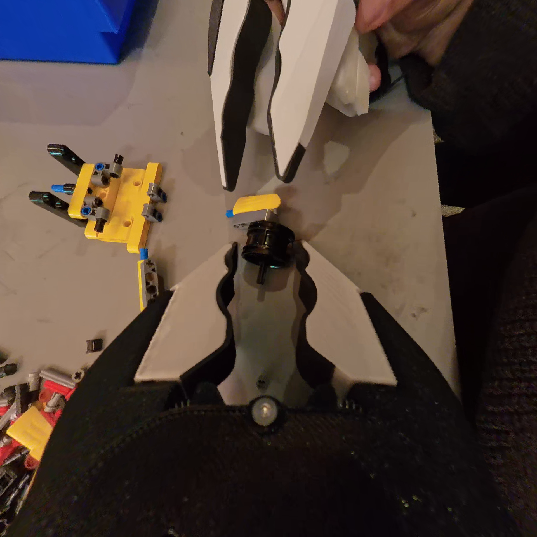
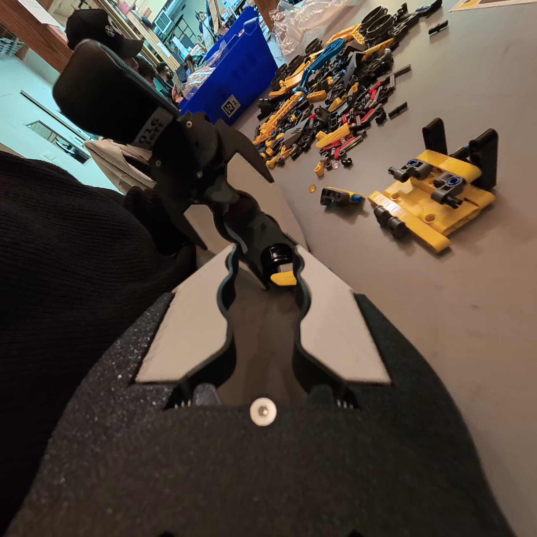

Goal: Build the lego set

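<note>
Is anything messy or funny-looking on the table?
Yes. A big pile of loose building pieces lies scattered on the grey table. One small yellow and grey piece sits alone beside the yellow frame. Nothing looks broken.

Black wheel hub (image 1: 267, 247) glossy hard plastic, yellow cap (image 1: 257, 202) above it smooth plastic. Left gripper (image 1: 266, 245) fingers (image 1: 200, 313) matt white plastic, black rubbery edging; body rough, grainy. Table (image 1: 363, 232) matt grey, scuffed. Yellow assembly (image 1: 116, 203) left of hub, shiny plastic. Sleeve (image 2: 72, 261) knitted black cloth. Blue bin (image 2: 238, 69) glossy plastic.
</note>
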`<act>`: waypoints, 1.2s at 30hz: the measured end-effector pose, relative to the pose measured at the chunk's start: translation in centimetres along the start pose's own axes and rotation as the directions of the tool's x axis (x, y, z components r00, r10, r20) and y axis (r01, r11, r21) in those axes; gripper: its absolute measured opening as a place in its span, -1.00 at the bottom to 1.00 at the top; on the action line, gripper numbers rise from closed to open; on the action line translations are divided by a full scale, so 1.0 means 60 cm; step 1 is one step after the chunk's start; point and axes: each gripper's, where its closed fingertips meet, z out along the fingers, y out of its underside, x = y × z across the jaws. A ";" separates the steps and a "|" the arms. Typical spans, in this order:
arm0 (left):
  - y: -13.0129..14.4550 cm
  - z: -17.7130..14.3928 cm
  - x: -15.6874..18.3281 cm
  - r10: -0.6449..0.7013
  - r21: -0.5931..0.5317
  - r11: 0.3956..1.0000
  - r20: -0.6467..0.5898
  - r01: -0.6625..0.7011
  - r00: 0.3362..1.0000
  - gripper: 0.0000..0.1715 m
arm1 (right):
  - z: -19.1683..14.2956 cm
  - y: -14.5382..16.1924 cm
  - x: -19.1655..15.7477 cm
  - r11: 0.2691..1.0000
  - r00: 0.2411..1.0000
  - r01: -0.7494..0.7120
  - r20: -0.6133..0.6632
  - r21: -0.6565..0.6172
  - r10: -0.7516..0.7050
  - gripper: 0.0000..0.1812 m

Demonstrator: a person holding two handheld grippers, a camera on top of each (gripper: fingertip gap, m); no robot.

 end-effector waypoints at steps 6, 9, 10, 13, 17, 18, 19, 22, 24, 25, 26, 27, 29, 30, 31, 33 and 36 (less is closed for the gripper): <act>-0.005 -0.032 -0.027 -0.014 0.067 0.998 0.052 0.011 0.999 -0.31 | -0.004 -0.008 -0.023 0.995 0.995 0.088 0.047 0.037 -0.089 -0.59; -0.009 -0.065 -0.069 -0.101 0.141 0.986 0.105 0.086 0.989 -0.33 | -0.006 -0.016 -0.036 0.984 0.984 0.165 0.053 0.071 -0.169 -0.59; -0.005 -0.073 -0.085 -0.136 0.153 0.981 0.126 0.116 0.983 -0.35 | -0.006 -0.017 -0.037 0.982 0.983 0.174 0.050 0.075 -0.178 -0.59; 0.008 -0.083 -0.112 -0.191 0.156 0.974 0.169 0.165 0.967 -0.38 | -0.005 -0.017 -0.035 0.984 0.984 0.163 0.053 0.073 -0.167 -0.59; 0.009 -0.071 -0.120 -0.198 0.134 0.976 0.204 0.173 0.959 -0.45 | -0.006 -0.019 -0.034 0.985 0.985 0.157 0.054 0.078 -0.161 -0.59; 0.009 -0.066 -0.123 -0.194 0.121 0.978 0.218 0.171 0.957 -0.48 | -0.006 -0.019 -0.034 0.985 0.986 0.156 0.053 0.078 -0.160 -0.59; 0.010 -0.060 -0.124 -0.190 0.102 0.980 0.227 0.170 0.955 -0.52 | -0.005 -0.019 -0.033 0.985 0.986 0.155 0.052 0.077 -0.159 -0.59; 0.021 -0.043 -0.127 -0.159 0.031 0.987 0.261 0.156 0.952 -0.57 | -0.005 -0.019 -0.032 0.985 0.986 0.153 0.050 0.076 -0.157 -0.59; 0.029 -0.035 -0.131 -0.128 -0.014 0.990 0.293 0.138 0.948 -0.61 | -0.005 -0.019 -0.032 0.986 0.987 0.150 0.050 0.077 -0.154 -0.59; 0.032 -0.033 -0.132 -0.111 -0.032 0.991 0.306 0.127 0.946 -0.69 | -0.005 -0.019 -0.032 0.986 0.987 0.149 0.050 0.076 -0.153 -0.59; 0.033 -0.033 -0.131 -0.091 -0.045 0.993 0.311 0.110 0.946 -0.81 | -0.005 -0.019 -0.031 0.986 0.987 0.149 0.050 0.076 -0.153 -0.59; 0.032 -0.034 -0.130 -0.072 -0.050 0.995 0.314 0.092 0.947 -0.88 | -0.005 -0.019 -0.031 0.986 0.987 0.148 0.050 0.077 -0.152 -0.58; 0.022 -0.045 -0.132 -0.057 -0.020 0.998 0.335 0.067 0.940 -0.94 | -0.005 -0.019 -0.031 0.986 0.987 0.150 0.048 0.079 -0.154 -0.58; 0.013 -0.053 -0.131 -0.055 0.013 0.998 0.337 0.054 0.940 -0.94 | -0.005 -0.020 -0.031 0.985 0.987 0.150 0.046 0.082 -0.154 -0.58; 0.000 -0.061 -0.126 -0.039 0.057 0.998 0.323 0.022 0.946 -0.94 | -0.006 -0.022 -0.031 0.985 0.987 0.148 0.047 0.090 -0.153 -0.58; -0.030 -0.081 -0.112 0.003 0.162 0.985 0.311 -0.057 0.950 -0.94 | -0.008 -0.028 -0.032 0.984 0.988 0.138 0.050 0.115 -0.145 -0.58; -0.076 -0.106 -0.074 0.048 0.334 0.934 0.238 -0.128 0.970 -0.94 | -0.010 -0.036 -0.027 0.982 0.991 0.124 0.035 0.141 -0.131 -0.57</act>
